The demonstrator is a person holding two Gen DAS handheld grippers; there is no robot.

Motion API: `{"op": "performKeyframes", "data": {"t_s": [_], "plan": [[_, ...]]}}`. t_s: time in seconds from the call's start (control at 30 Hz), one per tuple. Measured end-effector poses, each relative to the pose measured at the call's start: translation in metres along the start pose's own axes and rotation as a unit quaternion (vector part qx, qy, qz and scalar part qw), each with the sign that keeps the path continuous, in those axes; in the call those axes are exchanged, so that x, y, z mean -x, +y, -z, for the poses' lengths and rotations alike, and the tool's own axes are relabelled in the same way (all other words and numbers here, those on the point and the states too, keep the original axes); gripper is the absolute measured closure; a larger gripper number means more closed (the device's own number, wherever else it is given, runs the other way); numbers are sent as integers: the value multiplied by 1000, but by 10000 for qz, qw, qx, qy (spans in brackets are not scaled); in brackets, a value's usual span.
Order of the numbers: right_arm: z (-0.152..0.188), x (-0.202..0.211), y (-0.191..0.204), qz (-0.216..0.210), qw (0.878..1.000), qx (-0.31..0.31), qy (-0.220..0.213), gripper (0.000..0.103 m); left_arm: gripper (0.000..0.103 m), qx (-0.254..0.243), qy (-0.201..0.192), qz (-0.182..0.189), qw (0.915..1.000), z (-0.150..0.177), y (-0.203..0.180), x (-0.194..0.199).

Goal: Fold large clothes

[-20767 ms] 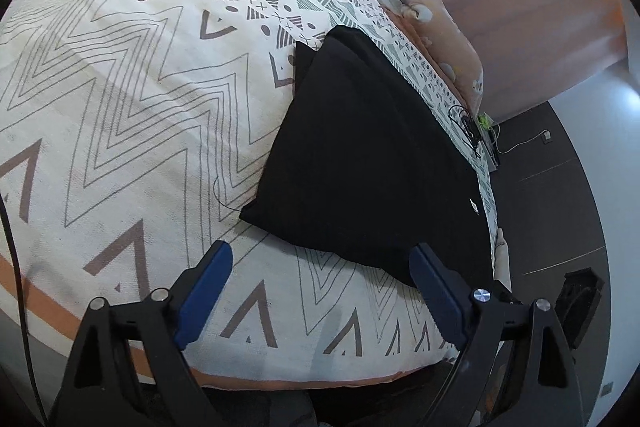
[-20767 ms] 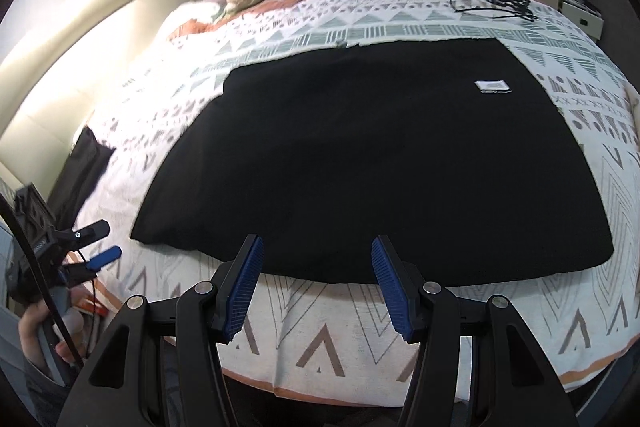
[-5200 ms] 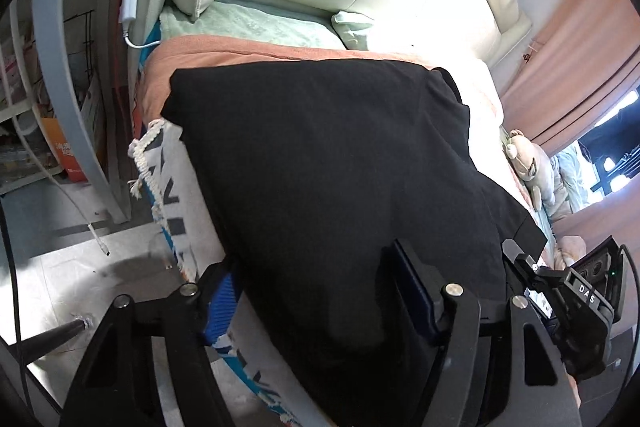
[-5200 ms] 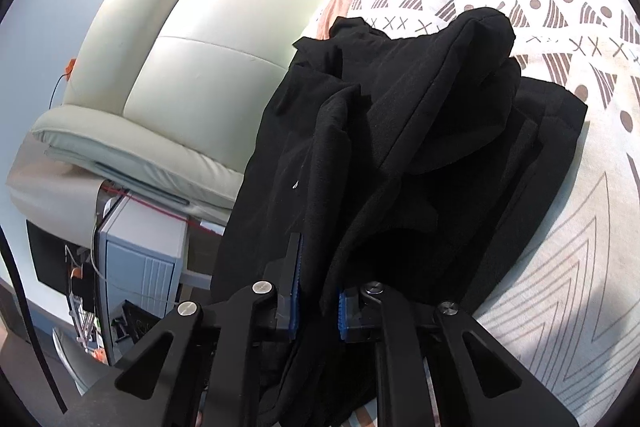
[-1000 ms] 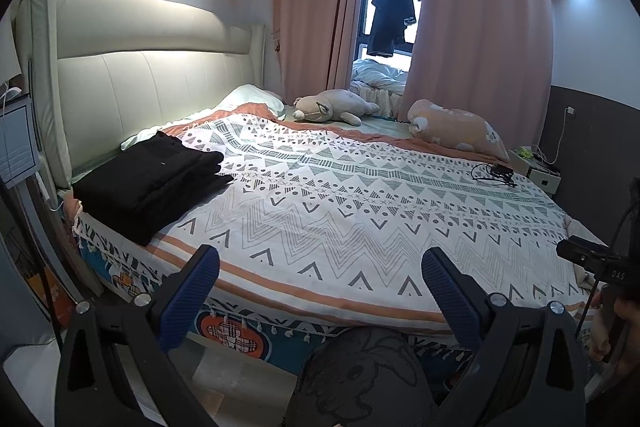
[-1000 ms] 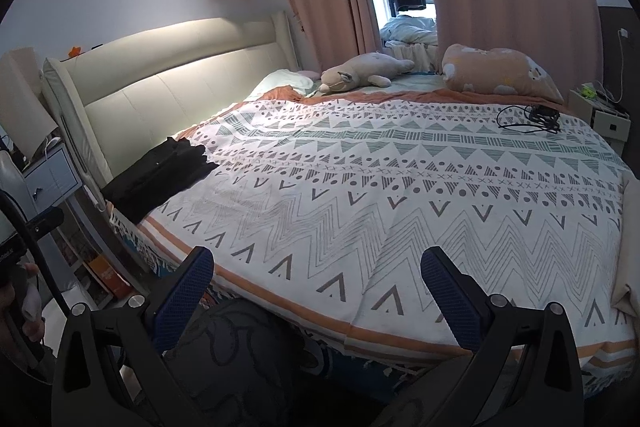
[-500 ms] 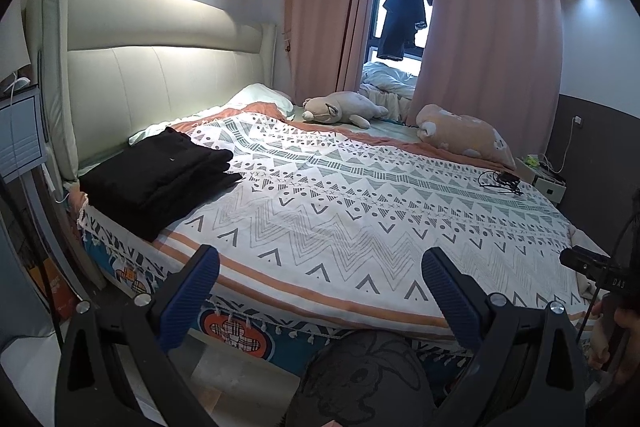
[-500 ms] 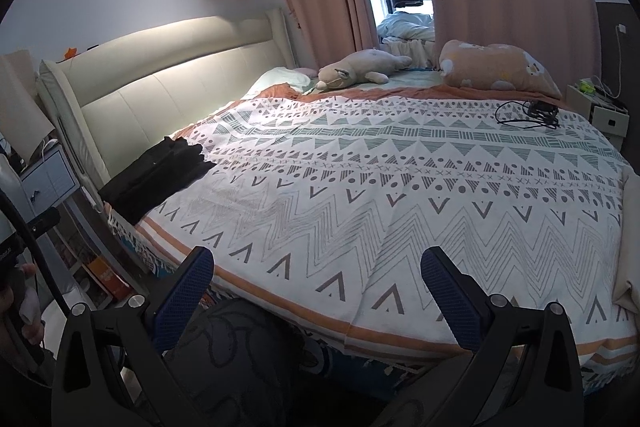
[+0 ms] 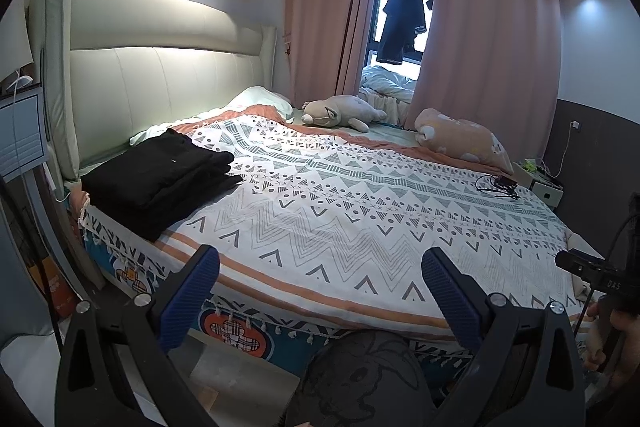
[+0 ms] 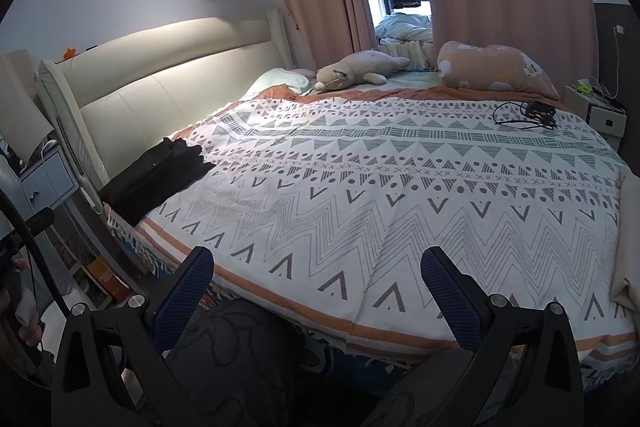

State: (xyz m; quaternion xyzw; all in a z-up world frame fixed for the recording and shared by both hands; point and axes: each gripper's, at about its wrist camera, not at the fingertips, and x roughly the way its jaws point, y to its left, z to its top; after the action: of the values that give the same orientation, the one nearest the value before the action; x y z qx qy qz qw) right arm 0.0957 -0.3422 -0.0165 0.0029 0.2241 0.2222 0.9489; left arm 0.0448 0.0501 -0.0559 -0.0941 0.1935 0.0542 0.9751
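Both tongs (image 9: pixel 320 281) (image 10: pixel 318 279) level, wide apart.

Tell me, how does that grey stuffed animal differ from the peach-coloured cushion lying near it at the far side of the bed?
The grey stuffed animal has a snout, ears and a stretched-out body; the peach cushion is a plump, rounded block. The animal is plain grey, while the cushion carries pale patches. The animal lies nearer the headboard, the cushion nearer the nightstand side. Both rest along the far edge of the bed, before the pink curtains.
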Motion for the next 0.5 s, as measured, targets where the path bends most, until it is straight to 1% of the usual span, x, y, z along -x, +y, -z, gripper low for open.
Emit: {"op": "performKeyframes", "data": {"t_s": [0.23,0.5], "plan": [[4,1,-1,35,10000,-57,-12,0,0,26,37,-79,10000,2,-2,5],[4,2,0,54,10000,9,-4,0,0,29,-62,-162,9998,1,-2,10]]}}
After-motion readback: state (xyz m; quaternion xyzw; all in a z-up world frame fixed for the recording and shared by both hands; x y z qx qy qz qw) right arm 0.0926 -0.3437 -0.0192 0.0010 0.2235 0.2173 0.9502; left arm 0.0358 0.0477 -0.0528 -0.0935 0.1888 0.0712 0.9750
